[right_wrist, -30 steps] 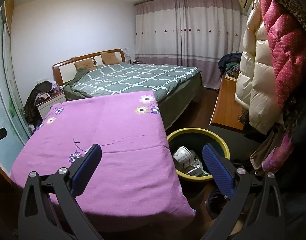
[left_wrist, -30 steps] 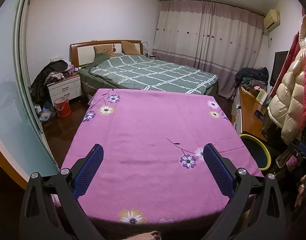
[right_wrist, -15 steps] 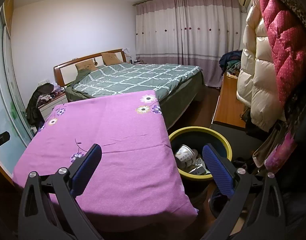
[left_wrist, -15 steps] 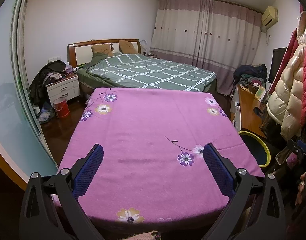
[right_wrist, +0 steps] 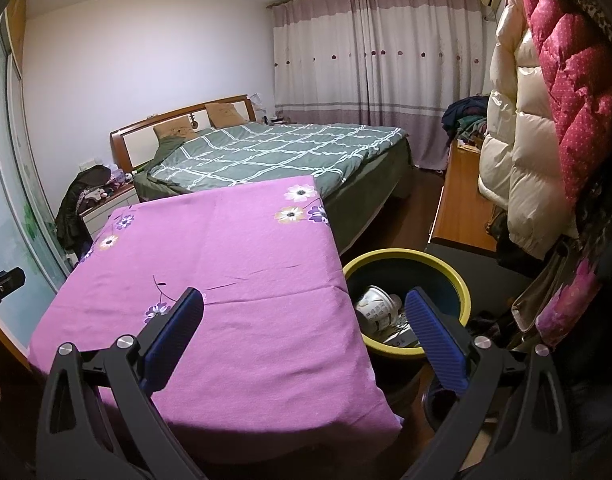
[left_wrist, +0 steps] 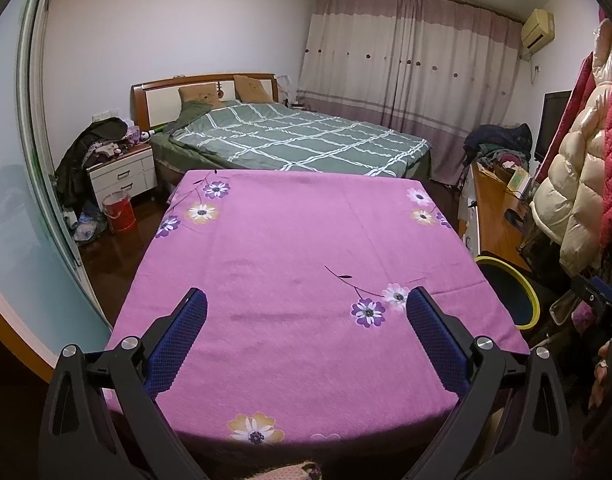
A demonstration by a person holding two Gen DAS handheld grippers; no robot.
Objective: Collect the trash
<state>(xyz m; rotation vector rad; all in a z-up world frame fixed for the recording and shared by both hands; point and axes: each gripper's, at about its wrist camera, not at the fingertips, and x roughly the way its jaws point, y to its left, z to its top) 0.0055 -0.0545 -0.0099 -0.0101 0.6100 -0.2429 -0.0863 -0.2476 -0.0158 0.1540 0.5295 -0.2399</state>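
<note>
Both tools hang above the near end of the purple flowered surface [left_wrist: 306, 260], each with its blue-padded fingers spread wide and nothing between them. Left tool [left_wrist: 306, 344] sits over the surface's near middle, touching nothing; a purple flower print shows just inside its right-hand finger. Right tool [right_wrist: 303, 340] straddles the surface's near right corner, so that one finger lies over the cloth and the other over the trash bin [right_wrist: 464, 286].

That bin, dark with a yellow rim, stands on the floor just beside the surface's right edge. Inside it lies a crumpled white paper cup [right_wrist: 376, 308] with other pale scraps beneath it, partly hidden by the right tool's finger. In the left wrist view only the bin's rim [left_wrist: 524, 280] peeks out past the surface's right edge.

Further right of the surface hang padded coats [right_wrist: 546, 120], cream and red, above a wooden side cabinet [right_wrist: 460, 204].

Beyond the far end of the surface stands a bed [left_wrist: 297, 140] with a green checked cover. Left of the surface's far corner, a white nightstand [left_wrist: 121, 174] carries heaped clothes, with a small red bucket [left_wrist: 119, 212] on the floor before it. Striped curtains [left_wrist: 410, 64] close the far wall.
</note>
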